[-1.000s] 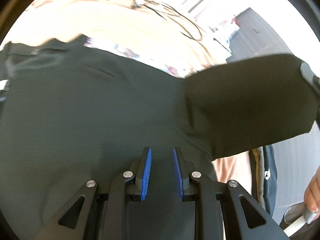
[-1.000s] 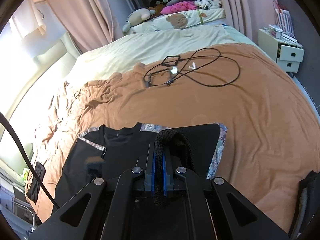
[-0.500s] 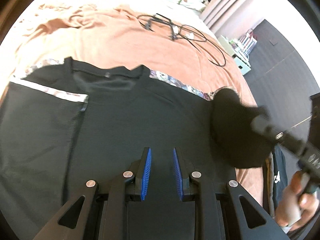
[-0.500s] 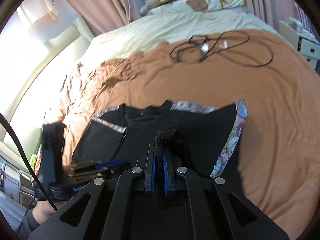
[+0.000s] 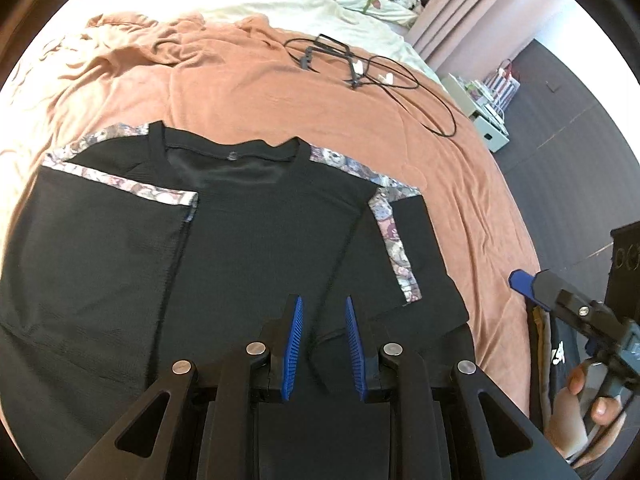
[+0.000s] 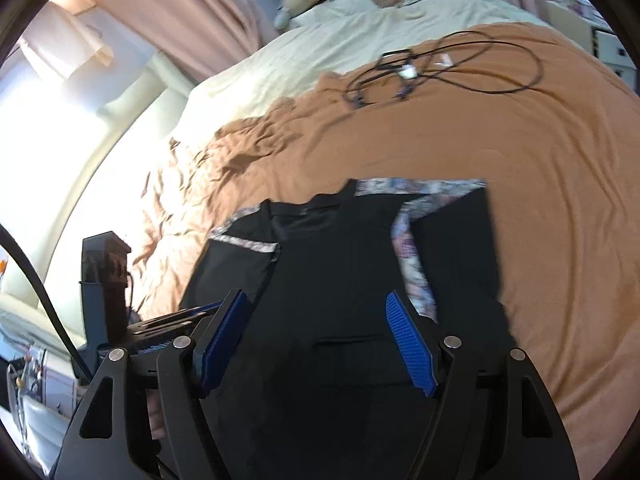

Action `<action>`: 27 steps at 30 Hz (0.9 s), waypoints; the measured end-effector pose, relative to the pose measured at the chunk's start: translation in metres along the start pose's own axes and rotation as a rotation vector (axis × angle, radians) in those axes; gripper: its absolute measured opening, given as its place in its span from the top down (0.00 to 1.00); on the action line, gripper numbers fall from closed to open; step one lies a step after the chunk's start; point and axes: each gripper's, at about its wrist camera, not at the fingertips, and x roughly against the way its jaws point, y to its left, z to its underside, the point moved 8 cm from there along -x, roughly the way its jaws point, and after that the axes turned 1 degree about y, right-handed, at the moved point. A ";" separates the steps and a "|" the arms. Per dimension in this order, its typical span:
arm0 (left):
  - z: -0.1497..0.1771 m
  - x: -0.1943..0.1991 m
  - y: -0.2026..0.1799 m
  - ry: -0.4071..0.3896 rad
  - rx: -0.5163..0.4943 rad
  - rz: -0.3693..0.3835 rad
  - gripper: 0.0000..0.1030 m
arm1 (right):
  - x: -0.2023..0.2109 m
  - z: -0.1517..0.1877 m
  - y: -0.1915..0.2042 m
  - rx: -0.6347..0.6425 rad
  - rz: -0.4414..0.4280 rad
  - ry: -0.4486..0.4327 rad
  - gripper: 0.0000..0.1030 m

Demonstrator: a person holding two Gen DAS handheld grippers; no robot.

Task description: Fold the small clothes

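The blanket (image 5: 280,92) is carrying the black shirt (image 5: 260,240), which is lying flat near its closer edge with both sleeves folded inward. The shirt is looking light, soft and floppy; I would be taking it at the hem corners. The left view is showing the person's hand (image 5: 580,412); the right view is showing a window. The right tongs (image 6: 316,344) are gaping wide, the left tongs (image 5: 322,344) are standing partly open, both holding nothing.
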 end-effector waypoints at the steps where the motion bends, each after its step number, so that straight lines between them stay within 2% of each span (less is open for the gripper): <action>1: 0.001 -0.004 -0.004 0.004 -0.006 0.003 0.77 | 0.001 0.003 -0.008 -0.008 0.016 -0.005 0.32; 5: 0.004 -0.021 -0.020 0.029 -0.031 0.010 0.77 | -0.001 0.018 -0.038 -0.028 0.094 0.001 0.32; 7: 0.006 -0.034 -0.029 0.046 -0.047 0.012 0.76 | -0.003 0.021 -0.051 -0.031 0.140 -0.002 0.40; 9: 0.007 -0.046 -0.037 0.062 -0.062 0.019 0.72 | -0.005 0.023 -0.067 -0.039 0.182 -0.003 0.47; 11: 0.008 -0.059 -0.045 0.076 -0.074 0.022 0.59 | -0.008 0.024 -0.076 -0.050 0.201 0.004 0.58; 13: 0.008 -0.069 -0.051 0.079 -0.085 0.029 0.54 | -0.012 0.025 -0.085 -0.058 0.217 0.012 0.61; 19: 0.010 -0.101 -0.068 0.102 -0.107 0.045 0.54 | -0.026 0.031 -0.104 -0.056 0.259 0.032 0.67; 22: 0.012 -0.118 -0.074 0.108 -0.125 0.027 0.54 | -0.039 0.036 -0.109 -0.052 0.267 0.051 0.72; 25: 0.014 -0.131 -0.079 0.116 -0.144 0.012 0.54 | -0.051 0.038 -0.114 -0.045 0.269 0.069 0.72; 27: 0.016 -0.138 -0.082 0.117 -0.158 -0.005 0.51 | -0.057 0.040 -0.117 -0.046 0.268 0.084 0.75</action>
